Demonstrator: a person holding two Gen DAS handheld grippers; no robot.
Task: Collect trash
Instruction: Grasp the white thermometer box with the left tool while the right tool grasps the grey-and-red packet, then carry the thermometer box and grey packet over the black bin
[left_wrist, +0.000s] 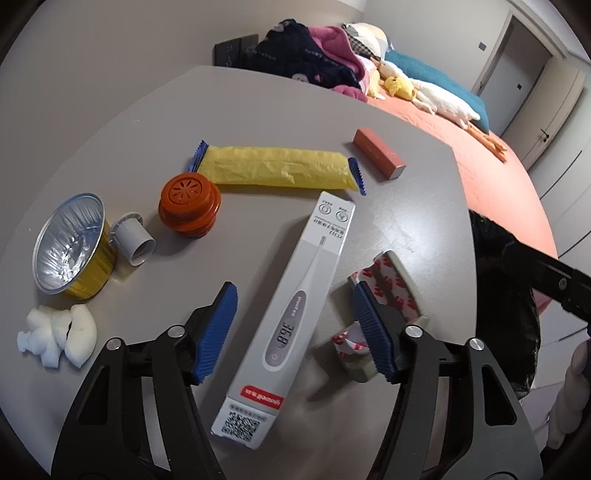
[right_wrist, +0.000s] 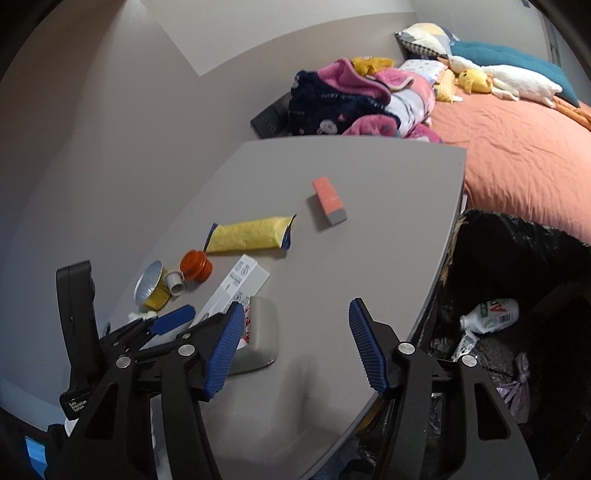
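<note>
Right wrist: grey table (right_wrist: 369, 229) beside orange bed (right_wrist: 517, 166); both grippers' fingers spread, grasping nothing.

- A home bedroom — a bed (right_wrist: 517, 166) with a salmon-orange cover runs right beside the grey desk (right_wrist: 369, 258).
- Folded clothes (right_wrist: 343, 99) and pillows (right_wrist: 424, 37) are heaped on the bed, with a plush goose (right_wrist: 517, 83) and a yellow stuffed toy (right_wrist: 474, 79).
- Plain walls and a closed door (left_wrist: 517, 77) — domestic fittings.
- A black-lined trash bin (right_wrist: 517, 295) stands at the desk's edge.
</note>
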